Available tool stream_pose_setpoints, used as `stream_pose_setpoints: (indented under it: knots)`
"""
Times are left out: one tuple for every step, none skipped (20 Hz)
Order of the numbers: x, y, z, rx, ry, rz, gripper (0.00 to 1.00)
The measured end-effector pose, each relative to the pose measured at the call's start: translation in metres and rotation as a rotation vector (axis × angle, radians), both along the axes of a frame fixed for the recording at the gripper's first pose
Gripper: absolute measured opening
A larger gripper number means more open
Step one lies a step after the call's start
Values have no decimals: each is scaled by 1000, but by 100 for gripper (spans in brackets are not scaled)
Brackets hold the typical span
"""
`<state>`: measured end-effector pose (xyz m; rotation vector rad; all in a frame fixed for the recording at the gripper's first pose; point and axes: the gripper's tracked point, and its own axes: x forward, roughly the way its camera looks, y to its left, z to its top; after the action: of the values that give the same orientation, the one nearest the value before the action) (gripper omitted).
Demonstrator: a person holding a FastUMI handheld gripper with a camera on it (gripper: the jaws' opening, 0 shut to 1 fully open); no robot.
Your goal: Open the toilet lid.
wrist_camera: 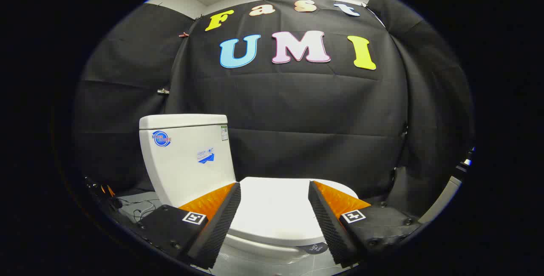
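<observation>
A white toilet stands just ahead of me, seen from its side. Its lid (pixel 274 210) lies flat and closed on the bowl (pixel 259 248), and it shows between my two fingers. The white tank (pixel 189 157) rises behind my left finger, with stickers on its side. My gripper (pixel 274 191) is open, with its fingers spread wide to either side of the lid and nothing pressed between them. The fingertips (pixel 231 195) hover above the lid's near edge, and I cannot tell whether they touch it.
Black cloth walls close the booth behind and to both sides of the toilet. Some cables (pixel 142 212) lie on the grey floor left of the tank. A small dark round tag (pixel 314 248) lies on the floor below the bowl's rim.
</observation>
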<state>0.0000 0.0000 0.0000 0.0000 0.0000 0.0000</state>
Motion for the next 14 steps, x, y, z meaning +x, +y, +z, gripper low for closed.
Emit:
stream_pose_setpoints:
  knots:
    - [0, 0, 1, -2, -1, 0, 100]
    - [0, 0, 1, -2, -1, 2, 100]
    - [0, 1, 0, -2, 0, 2, 100]
    - [-1, 1, 0, -1, 1, 5, 100]
    - [0, 2, 0, -2, 1, 5, 100]
    - [0, 2, 0, -4, 2, 4, 100]
    - [0, 1, 0, -5, 2, 4, 100]
    - [0, 1, 0, -3, 0, 4, 100]
    - [-1, 1, 1, -2, 1, 3, 100]
    - [-1, 1, 1, -1, 0, 4, 100]
    - [-1, 1, 1, -2, 1, 3, 100]
    - [-1, 2, 2, -4, -1, 3, 100]
    - [-1, 2, 3, -7, -4, 4, 100]
    - [-1, 1, 3, -6, -5, 3, 100]
